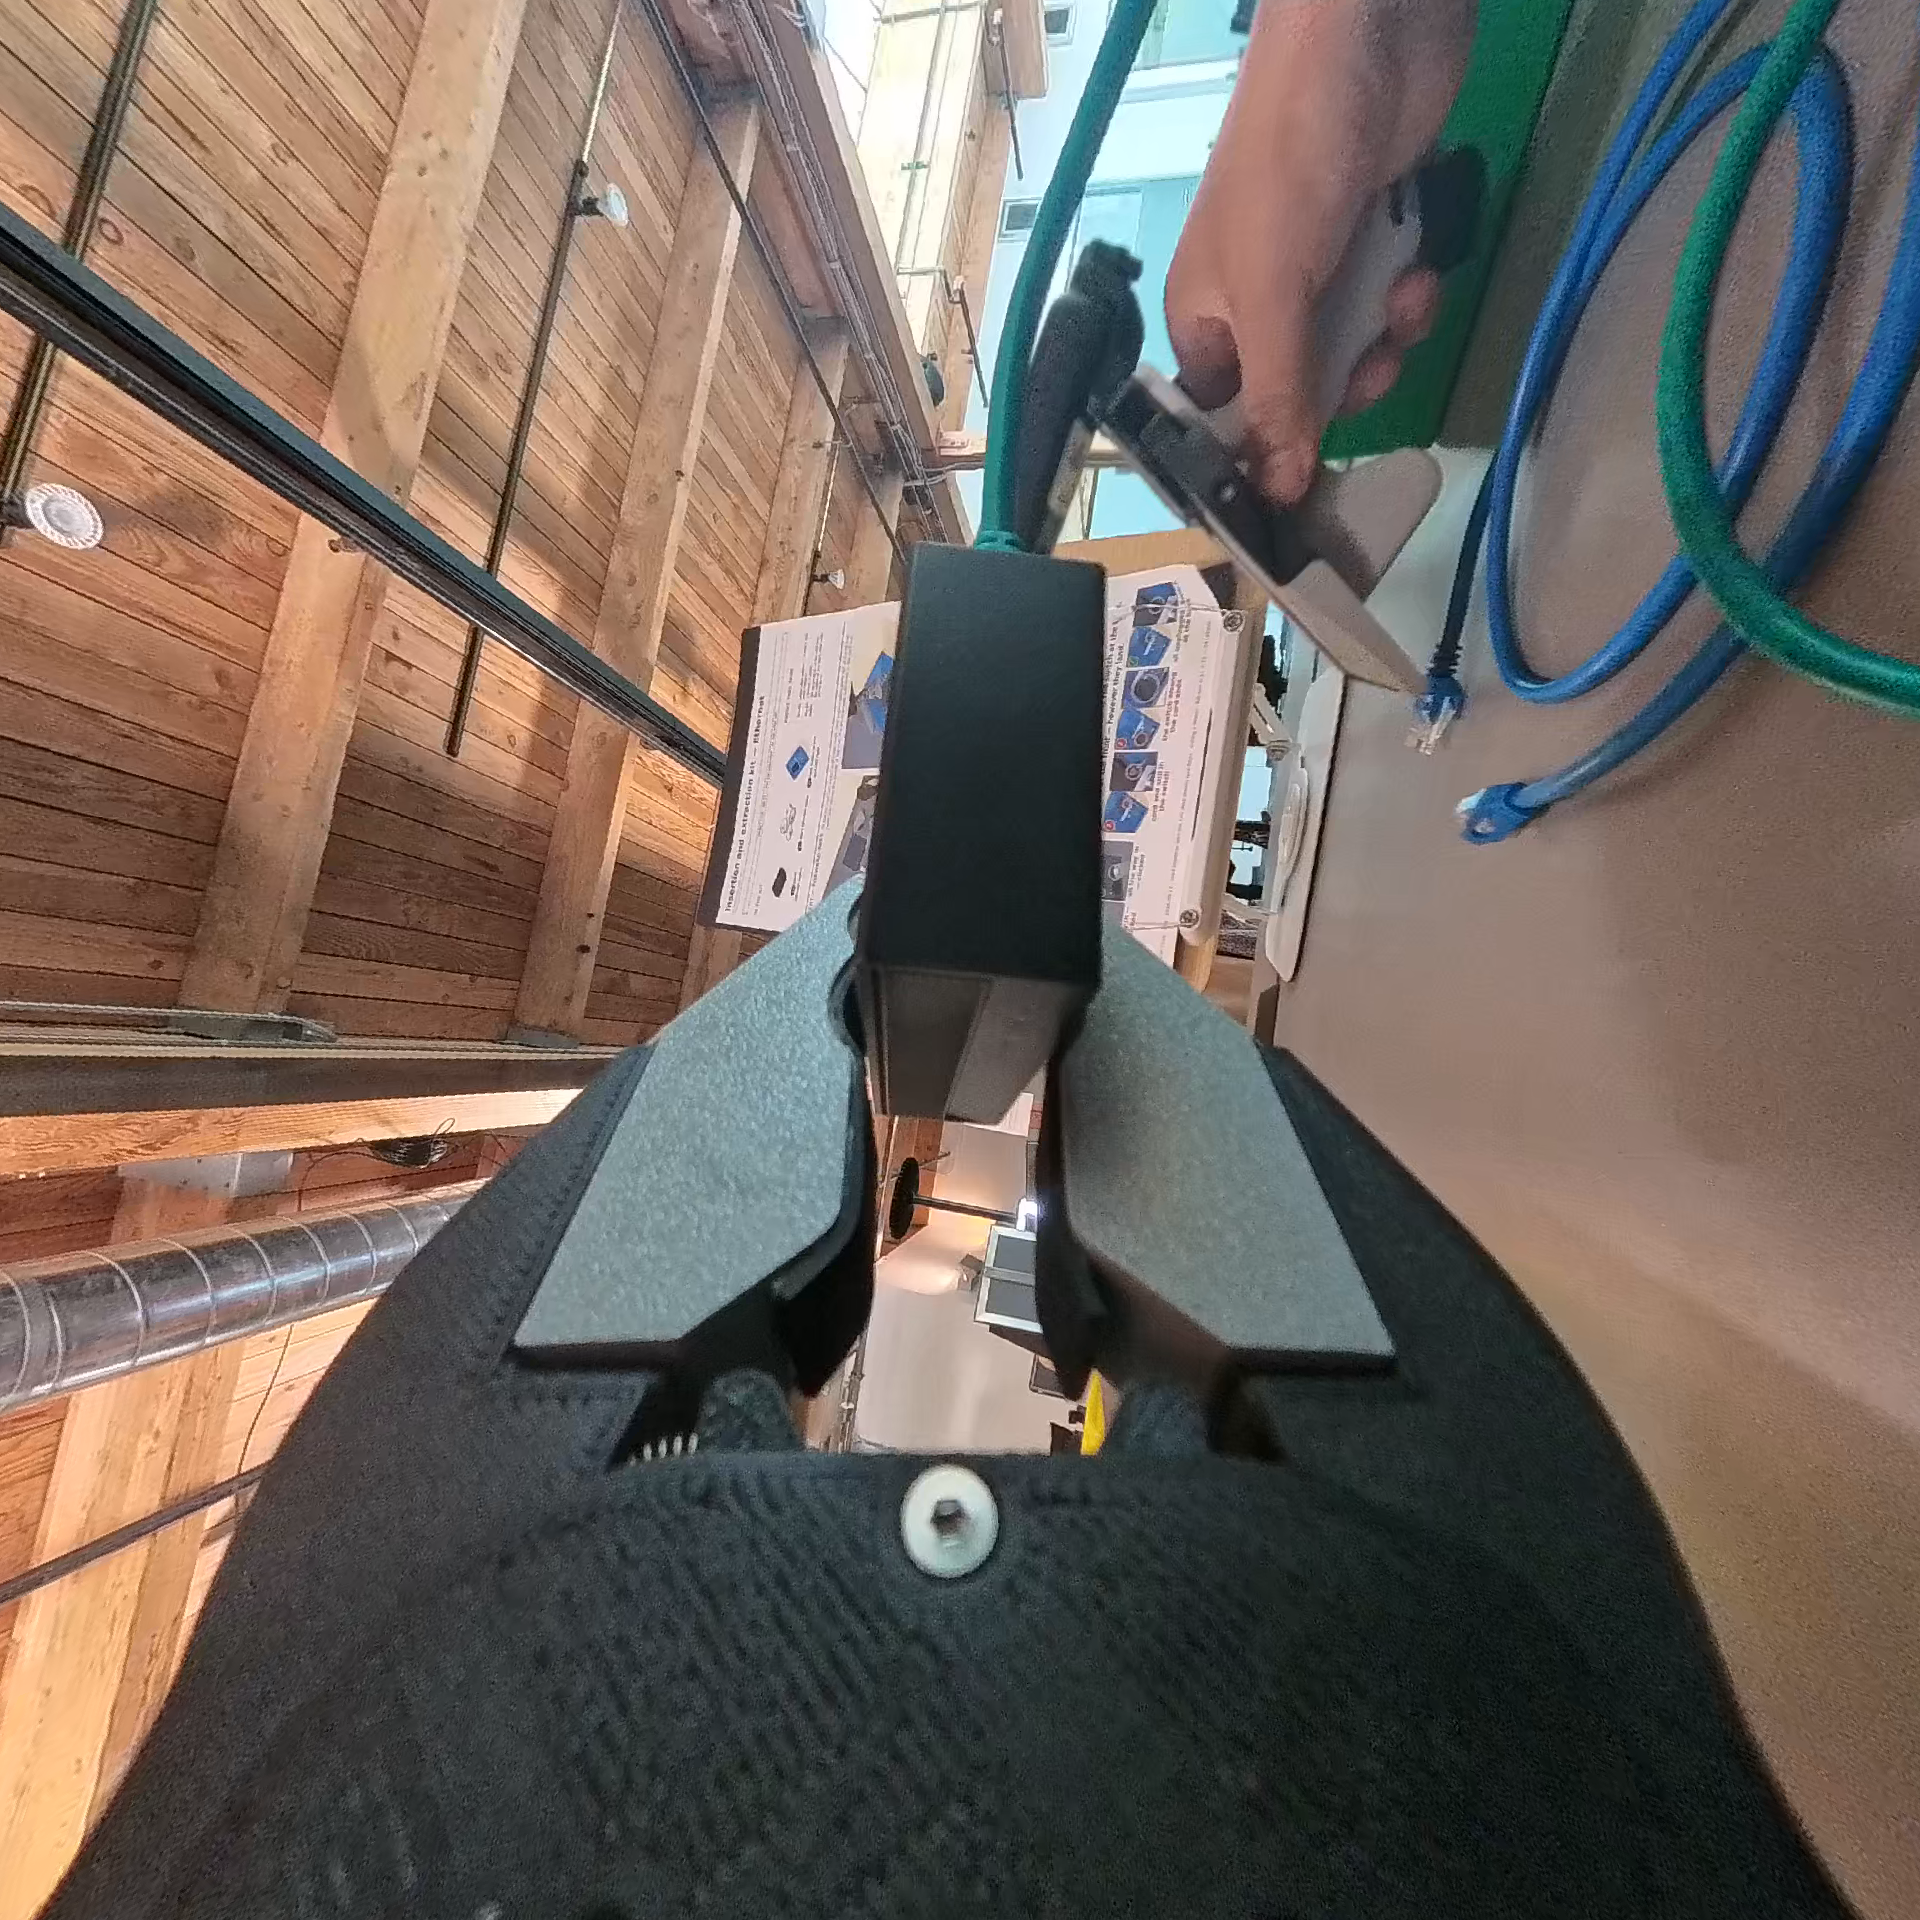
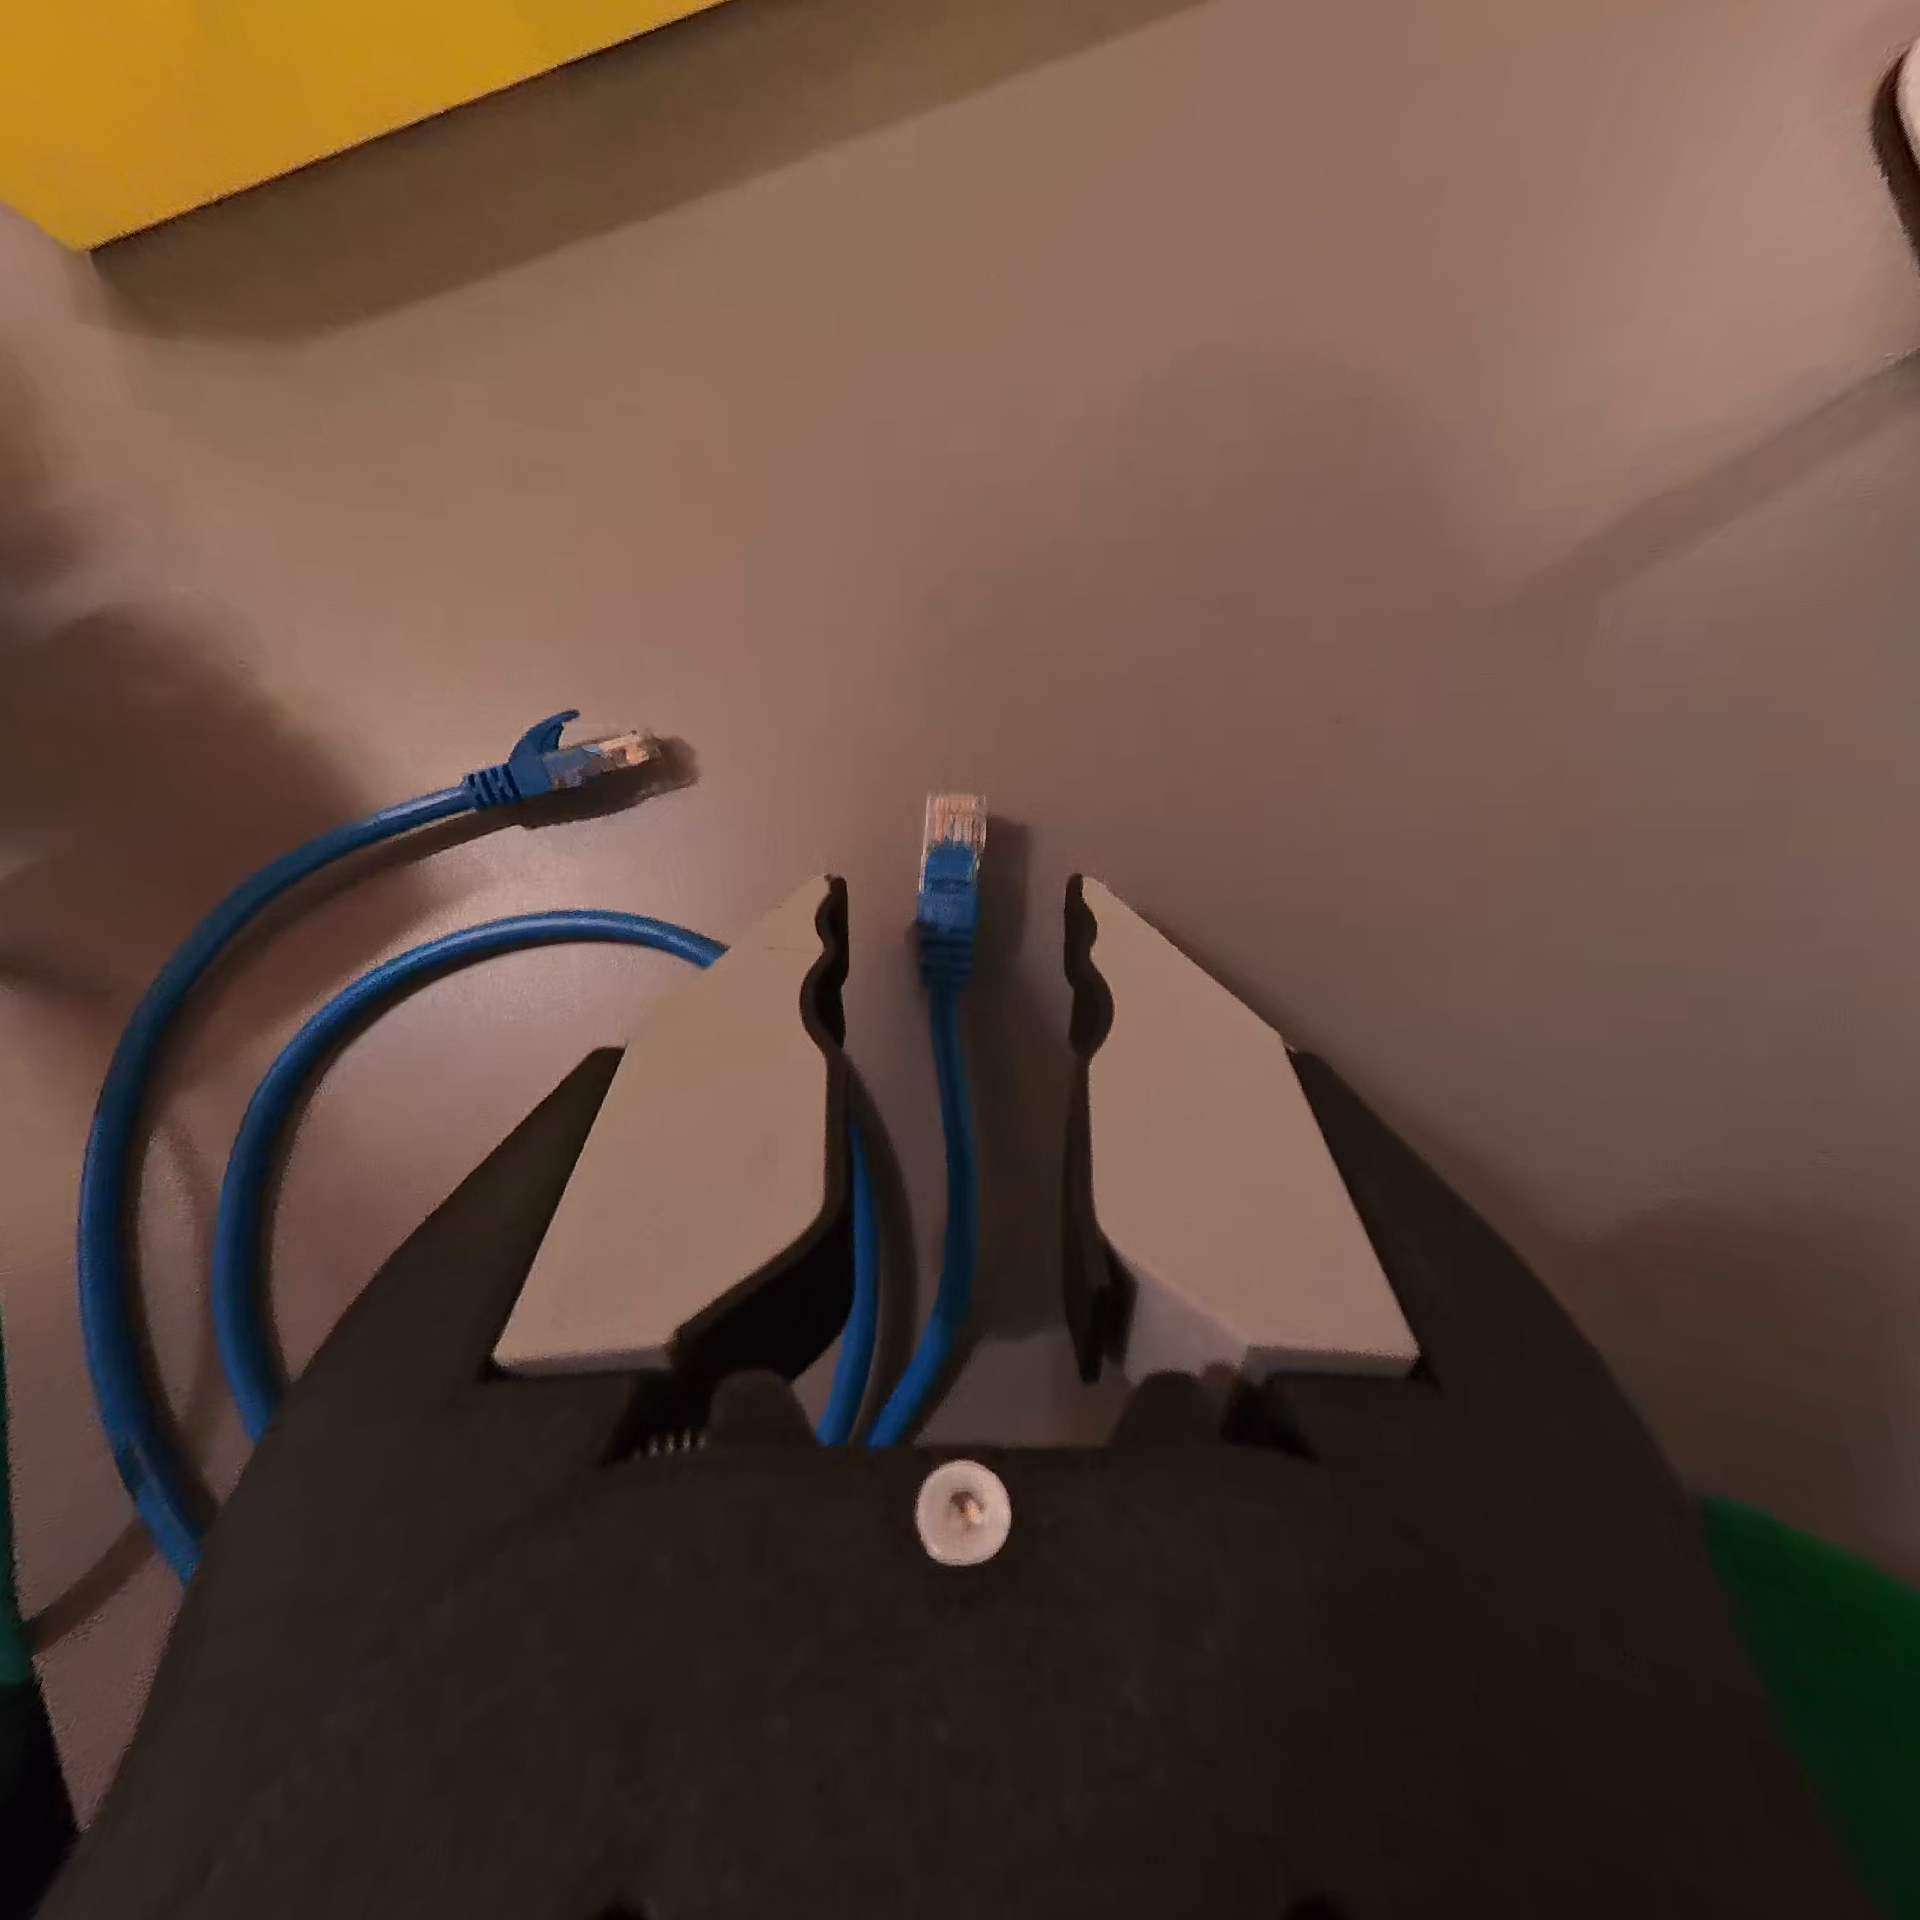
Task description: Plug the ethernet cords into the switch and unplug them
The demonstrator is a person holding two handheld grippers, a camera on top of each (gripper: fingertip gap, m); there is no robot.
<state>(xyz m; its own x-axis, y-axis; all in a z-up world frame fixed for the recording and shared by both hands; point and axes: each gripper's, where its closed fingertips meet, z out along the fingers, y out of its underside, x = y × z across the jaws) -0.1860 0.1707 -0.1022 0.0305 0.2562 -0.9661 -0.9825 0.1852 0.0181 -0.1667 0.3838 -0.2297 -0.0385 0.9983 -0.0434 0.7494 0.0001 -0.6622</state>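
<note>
Grey-brown table carries 1 coiled blue cord and 1 green cord.

Left gripper: jaws clamped, body rolled sideways (horizon stands vertical). Right gripper: jaws parted, pointed down toward surface, gripped at its rear by bare hand.

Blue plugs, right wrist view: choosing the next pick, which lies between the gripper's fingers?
The upright-pointing blue plug, centred in the open right gripper; the other plug lies off left.
</note>
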